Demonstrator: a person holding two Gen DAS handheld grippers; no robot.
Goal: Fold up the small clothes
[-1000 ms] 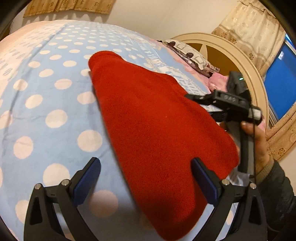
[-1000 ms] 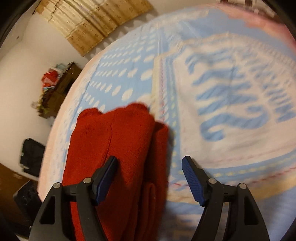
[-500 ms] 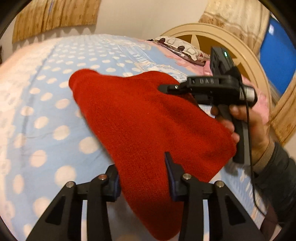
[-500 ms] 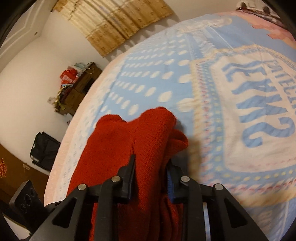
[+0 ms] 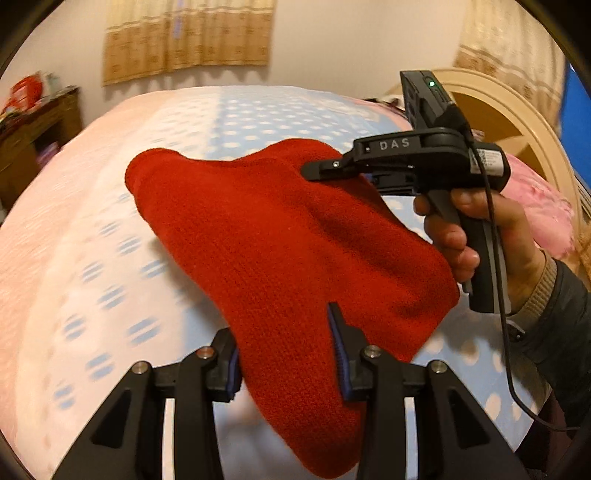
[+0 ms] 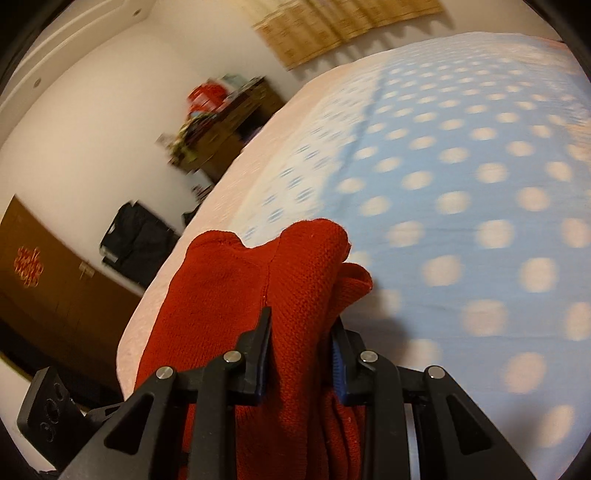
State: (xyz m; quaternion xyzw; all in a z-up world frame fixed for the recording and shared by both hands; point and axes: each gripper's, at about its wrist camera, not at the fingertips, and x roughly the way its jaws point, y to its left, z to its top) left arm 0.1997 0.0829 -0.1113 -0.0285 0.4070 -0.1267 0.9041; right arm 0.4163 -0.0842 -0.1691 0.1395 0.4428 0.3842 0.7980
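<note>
The left gripper (image 5: 288, 352) is clamping its two black fingers with blue pads (image 5: 338, 354) on the near part of a red knitted garment (image 5: 280, 236), which is bunching between the fingers and spilling down below them toward the bottom of the left wrist view. Ahead of these fingers the garment is stretching up and away, hanging above a bed covered in a light blue spread with pale polka dots (image 5: 255, 122). Left of the fingers, the spread is turning white with small blue marks and then pink at the edge. Far beyond the fingers to the left, a dark wooden cabinet (image 5: 33, 140) is standing against the wall under a beige curtain (image 5: 188, 33).

Ahead and to the right of the left fingers, the right gripper (image 5: 314, 171), a black pistol-handled tool, is gripping the far upper edge of the same garment, with a person's hand (image 5: 480, 229) wrapping its handle. Behind it a cream arched headboard (image 5: 517, 110) is curving.

In the right wrist view, the right gripper's fingers (image 6: 258, 354) are pressing together on a thick fold of red knit, which is rising in two humps just ahead of them. Right of these fingers the spotted spread is lying blurred; far left of them a black bag (image 6: 136, 236) is sitting on the floor by the wall.
</note>
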